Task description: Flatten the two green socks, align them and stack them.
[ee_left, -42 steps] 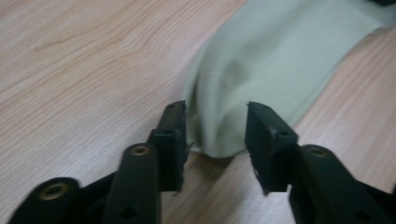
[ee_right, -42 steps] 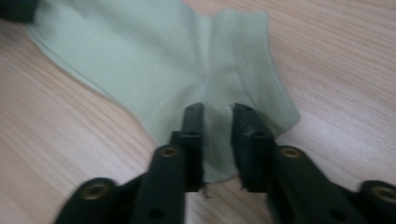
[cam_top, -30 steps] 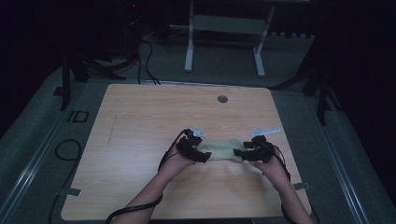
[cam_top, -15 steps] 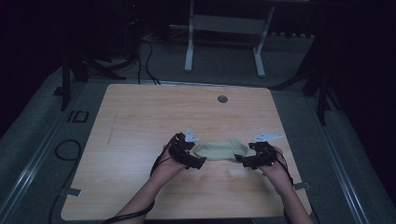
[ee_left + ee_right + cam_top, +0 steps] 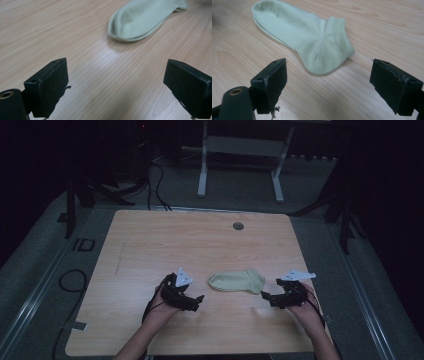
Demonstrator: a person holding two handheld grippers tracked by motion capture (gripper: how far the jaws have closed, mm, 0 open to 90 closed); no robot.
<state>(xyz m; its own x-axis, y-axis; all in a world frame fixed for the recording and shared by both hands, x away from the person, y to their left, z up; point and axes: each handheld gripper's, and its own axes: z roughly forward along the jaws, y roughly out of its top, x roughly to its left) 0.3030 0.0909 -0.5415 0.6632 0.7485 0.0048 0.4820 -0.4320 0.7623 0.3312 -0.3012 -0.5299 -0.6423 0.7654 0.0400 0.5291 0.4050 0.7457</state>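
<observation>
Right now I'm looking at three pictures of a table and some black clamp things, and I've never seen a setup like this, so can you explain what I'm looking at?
No robot here: a person sits at a wooden table and holds a hand tool with two black jaws, a gripper, in each hand. The high view comes from a fixed camera above the person, looking down; the forearms come in from the bottom, with the left gripper at the left and the right gripper at the right. The other two pictures come from small cameras riding on each gripper, so the two black blocks at the bottom of each are that gripper's own jaws. One thing lies on the table: a pale green sock, flat between the two grippers. Both grippers are open and hold nothing; the sock lies just ahead of their jaws, untouched. A small round grommet sits near the table's far edge.
</observation>
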